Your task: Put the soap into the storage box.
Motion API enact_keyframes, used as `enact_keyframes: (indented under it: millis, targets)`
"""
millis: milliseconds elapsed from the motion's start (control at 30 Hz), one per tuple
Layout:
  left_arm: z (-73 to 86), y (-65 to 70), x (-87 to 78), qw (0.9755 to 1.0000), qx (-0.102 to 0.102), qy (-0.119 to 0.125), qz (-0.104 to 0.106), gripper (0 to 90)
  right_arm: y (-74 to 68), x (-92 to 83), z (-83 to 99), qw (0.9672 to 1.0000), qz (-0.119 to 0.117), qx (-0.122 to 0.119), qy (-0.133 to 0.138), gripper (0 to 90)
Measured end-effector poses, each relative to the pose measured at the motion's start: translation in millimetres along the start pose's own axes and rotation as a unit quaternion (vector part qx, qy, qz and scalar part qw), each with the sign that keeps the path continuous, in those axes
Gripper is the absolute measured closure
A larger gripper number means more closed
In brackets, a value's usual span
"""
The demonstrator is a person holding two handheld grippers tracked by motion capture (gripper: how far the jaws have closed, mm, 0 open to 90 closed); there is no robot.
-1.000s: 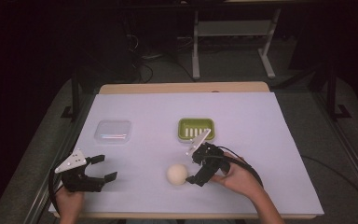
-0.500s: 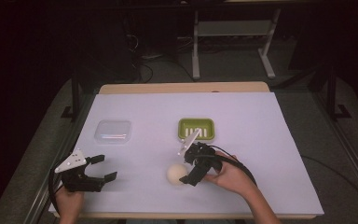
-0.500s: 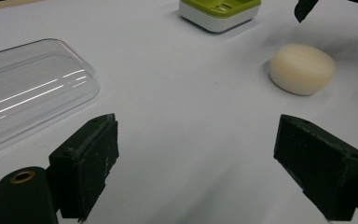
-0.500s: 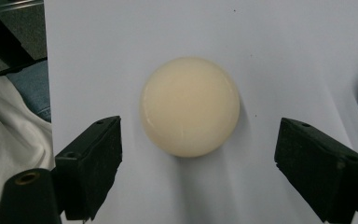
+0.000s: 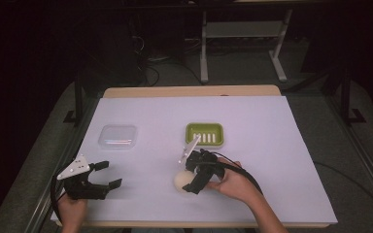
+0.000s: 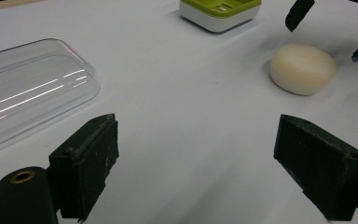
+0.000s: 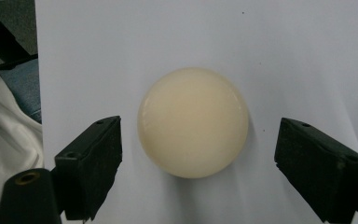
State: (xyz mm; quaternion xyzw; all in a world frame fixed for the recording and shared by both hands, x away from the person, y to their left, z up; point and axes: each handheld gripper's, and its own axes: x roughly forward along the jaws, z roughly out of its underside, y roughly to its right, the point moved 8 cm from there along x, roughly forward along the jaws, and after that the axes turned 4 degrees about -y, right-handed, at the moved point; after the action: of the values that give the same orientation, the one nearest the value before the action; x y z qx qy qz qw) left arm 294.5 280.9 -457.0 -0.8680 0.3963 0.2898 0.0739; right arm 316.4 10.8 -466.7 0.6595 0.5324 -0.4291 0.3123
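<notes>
A round, cream-coloured soap bar [image 7: 193, 122] lies flat on the white table cover [image 5: 272, 131], its broad face up. It is a disc, so it has no long axis and points no particular way.

The right gripper [image 5: 190, 180] hangs over the soap, jaws spread wide. In the right gripper view the soap sits between the two black jaws, a clear gap of cover on each side, touching neither. The person's right hand [image 5: 233, 182] holds this gripper, and a black cable loops off behind it.

The left gripper [image 5: 106, 174] is well apart from the soap, near the table's front edge on the person's left, held by the left hand [image 5: 72, 208]. Its jaws also stand wide open, with nothing between them.

Beyond the left gripper lies a clear plastic lid [image 5: 118, 136], flat on the cover. Beyond the right gripper sits a green soap dish [image 5: 204, 134] with a slotted top and a white base. Nothing stands between the soap and either jaw.

The left gripper view shows the soap's low rounded side [image 6: 303, 68] and the right gripper's two jaw tips poised above it. The right gripper view shows, past the table's edge, white cloth and blue fabric.
</notes>
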Motion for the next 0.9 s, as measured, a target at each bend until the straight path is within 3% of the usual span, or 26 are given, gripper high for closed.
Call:
enact_keyframes:
  millis: [900]
  targets:
    - [-0.2, 0.0, 0.0, 1.0, -0.003, 0.001, 0.0, 13.2, -2.5, 24.2, -5.3, 0.9995, -0.008, 0.007, -0.028, 14.5]
